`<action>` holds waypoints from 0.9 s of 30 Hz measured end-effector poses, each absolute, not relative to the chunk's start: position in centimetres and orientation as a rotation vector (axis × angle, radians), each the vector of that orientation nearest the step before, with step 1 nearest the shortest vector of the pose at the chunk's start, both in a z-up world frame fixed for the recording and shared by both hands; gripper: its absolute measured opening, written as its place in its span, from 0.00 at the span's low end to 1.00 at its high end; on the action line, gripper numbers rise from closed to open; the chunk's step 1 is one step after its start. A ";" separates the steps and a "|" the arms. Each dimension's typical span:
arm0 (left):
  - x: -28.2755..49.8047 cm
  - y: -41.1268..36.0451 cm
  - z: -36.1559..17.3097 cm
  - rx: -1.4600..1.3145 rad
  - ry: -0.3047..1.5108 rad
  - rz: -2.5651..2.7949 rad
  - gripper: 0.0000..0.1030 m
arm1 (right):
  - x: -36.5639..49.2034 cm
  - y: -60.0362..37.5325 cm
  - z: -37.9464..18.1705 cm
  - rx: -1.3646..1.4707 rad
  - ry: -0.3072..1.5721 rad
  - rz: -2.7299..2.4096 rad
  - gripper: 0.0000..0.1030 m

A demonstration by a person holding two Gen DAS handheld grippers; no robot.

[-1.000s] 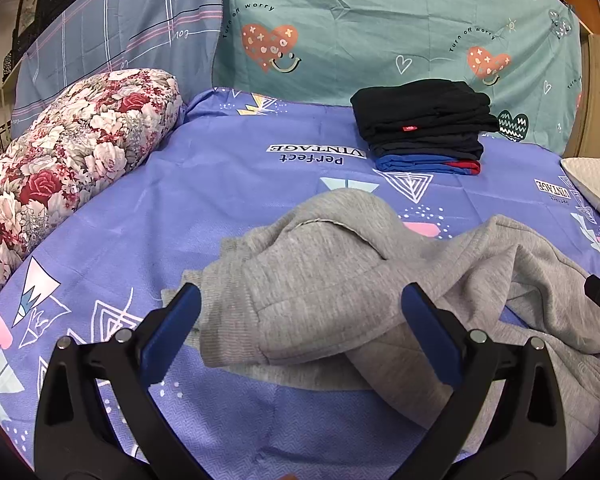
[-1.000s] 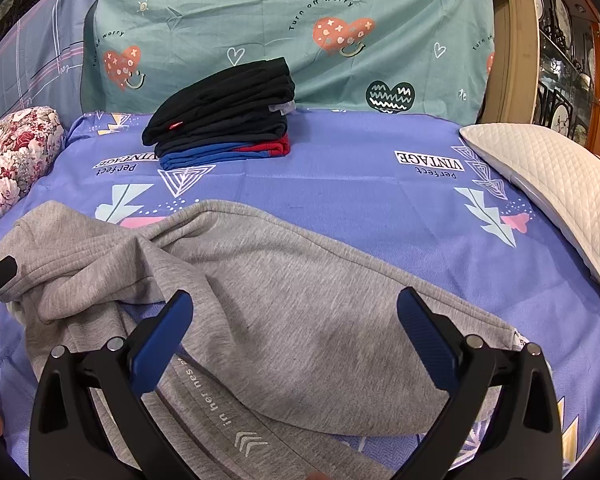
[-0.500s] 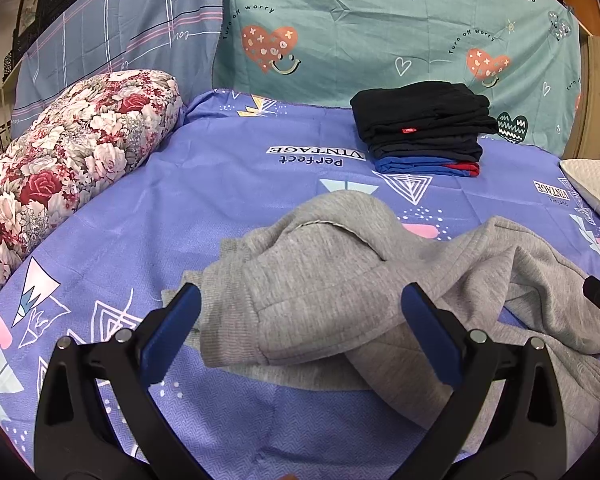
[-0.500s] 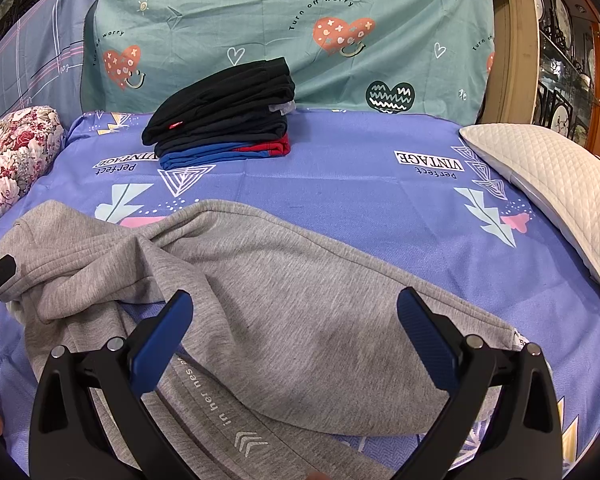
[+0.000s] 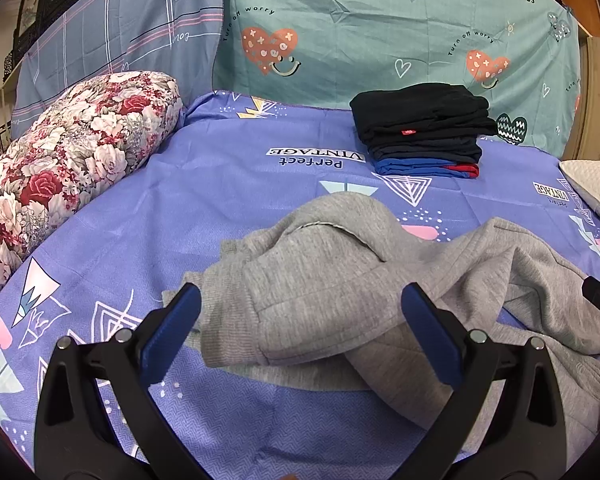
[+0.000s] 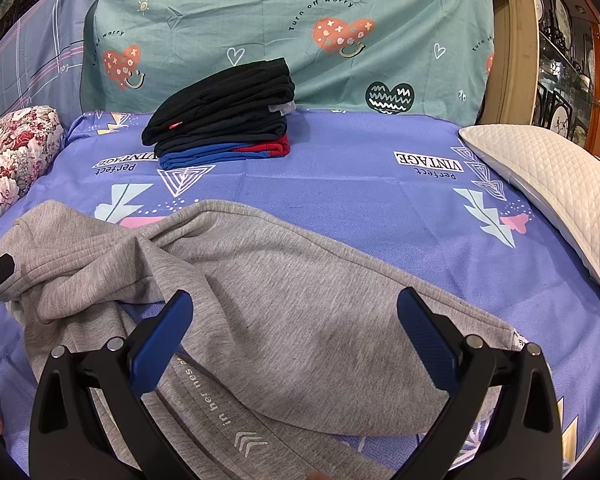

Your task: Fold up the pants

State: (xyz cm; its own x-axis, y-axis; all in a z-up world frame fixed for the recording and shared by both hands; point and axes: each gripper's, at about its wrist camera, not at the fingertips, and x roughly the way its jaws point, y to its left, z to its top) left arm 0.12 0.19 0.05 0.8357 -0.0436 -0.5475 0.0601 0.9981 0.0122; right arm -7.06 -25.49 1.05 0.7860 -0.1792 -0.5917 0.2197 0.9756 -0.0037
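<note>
I observe the grey sweatpants [image 5: 340,280] lying unfolded and rumpled on the purple printed bedsheet [image 5: 228,200], near its front edge. The fabric is a soft heather-grey knit; one ribbed end is bunched and doubled over in the left wrist view, and a leg crosses over another in loose ridges. In the right wrist view the pants [image 6: 284,288] spread wider and flatter, and one leg carries pale lettering and a chevron mark near my tongs. My left gripper [image 5: 300,312] hangs over the bunched end with its blue-padded jaws spread wide, holding nothing. My right gripper [image 6: 296,312] hangs over the broad part, likewise wide apart and empty. Farther back on the sheet stands a stack of folded clothes [image 6: 224,116], black over blue and red. A floral bolster [image 5: 60,160] lies at the left, a white quilted pillow [image 6: 548,184] at the right.
</note>
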 end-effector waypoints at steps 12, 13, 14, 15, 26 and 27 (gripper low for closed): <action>-3.5 4.3 1.4 0.033 0.575 -0.069 0.98 | -7.4 -25.8 1.3 0.103 0.597 -0.213 0.99; -4.0 4.9 1.3 0.053 0.579 -0.065 0.98 | -7.1 -25.6 1.3 0.100 0.601 -0.214 0.99; -4.4 5.3 1.2 0.068 0.584 -0.062 0.98 | -7.2 -25.8 1.3 0.100 0.605 -0.213 0.99; -4.7 5.6 1.1 0.081 0.591 -0.060 0.98 | -7.5 -25.8 1.4 0.095 0.609 -0.212 0.99; -1.2 1.9 -0.9 0.496 0.658 -0.062 0.98 | -10.2 -28.9 4.9 0.141 0.635 -0.139 0.99; -0.6 1.4 -1.0 0.550 0.641 -0.055 0.98 | -11.1 -30.3 5.6 0.142 0.634 -0.143 0.99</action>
State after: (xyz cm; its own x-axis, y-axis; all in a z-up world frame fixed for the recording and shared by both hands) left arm -0.57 1.40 -1.01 0.8052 0.1173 -0.5814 0.2144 0.8564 0.4697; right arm -11.05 -30.35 5.64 0.7966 -0.0896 -0.5978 0.1760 0.9805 0.0876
